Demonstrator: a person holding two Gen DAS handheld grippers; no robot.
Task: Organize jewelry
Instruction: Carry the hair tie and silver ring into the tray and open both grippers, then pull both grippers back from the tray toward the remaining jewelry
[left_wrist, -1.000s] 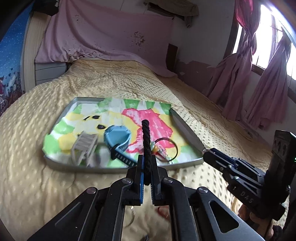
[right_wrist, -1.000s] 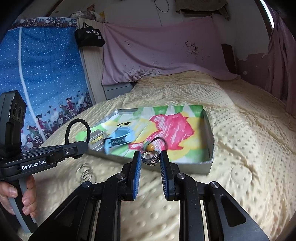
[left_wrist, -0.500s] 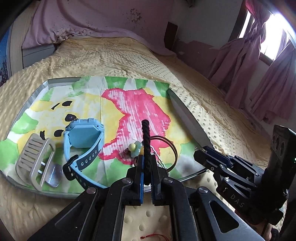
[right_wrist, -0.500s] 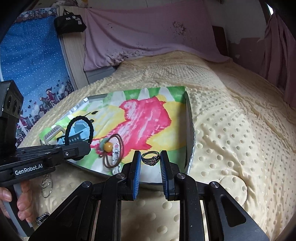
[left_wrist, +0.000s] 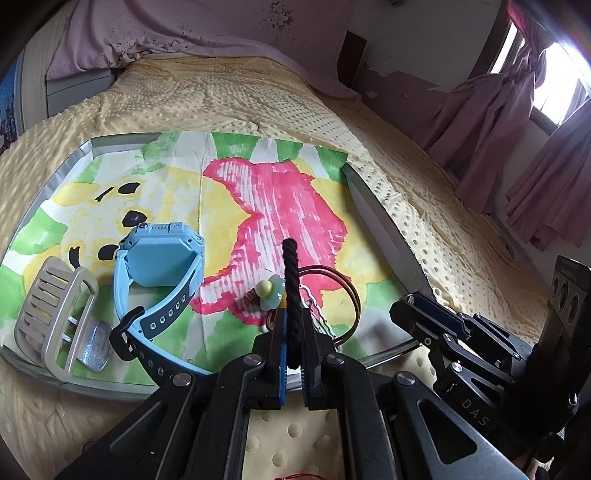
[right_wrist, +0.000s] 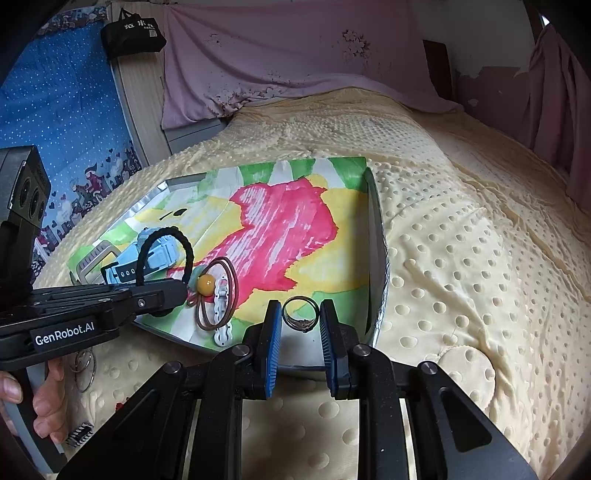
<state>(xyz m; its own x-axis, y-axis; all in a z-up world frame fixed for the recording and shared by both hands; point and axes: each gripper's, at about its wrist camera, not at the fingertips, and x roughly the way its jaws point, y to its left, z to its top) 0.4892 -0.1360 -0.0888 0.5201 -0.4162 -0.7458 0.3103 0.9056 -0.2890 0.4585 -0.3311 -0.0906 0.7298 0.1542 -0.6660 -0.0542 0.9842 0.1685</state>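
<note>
Both grippers are coming in closer over the tray (right_wrist: 376, 236) than a second ago; back then they were hanging short of its near rim, above the bed (right_wrist: 461, 229), and now their tips are reaching past that rim. The left gripper (left_wrist: 293, 325) is holding a black hair tie (left_wrist: 291, 273) with its jaws pressed shut on the cord, the loop standing upright above the tray's near edge. The right gripper (right_wrist: 300, 328) is carrying a small ring (right_wrist: 300, 314) between its jaws, which are closed only as far as the ring's sides, just inside the tray's near right corner.

Already lying on the tray's painted paper are a blue watch (left_wrist: 159, 269), a grey hair clip (left_wrist: 55, 314) at the tray's left end, and a brown wire hoop (left_wrist: 332, 299) with a little flower charm (left_wrist: 270, 290) near the tray's front middle.

To set these down well, I would say each gripper is needing to drop low over a bare patch of the tray before letting go, so the ring is not bouncing or rolling off toward the bed. The hair tie looks best released a little to one side of the hoop, or it may be tangling with it. Opening one gripper at a time seems safer, since the two are working close together above the tray's near edge.

A loose wire ring (right_wrist: 84, 363) and a small dark clip (right_wrist: 79, 435) are lying on the bed in front of the tray, apparently waiting their turn.
</note>
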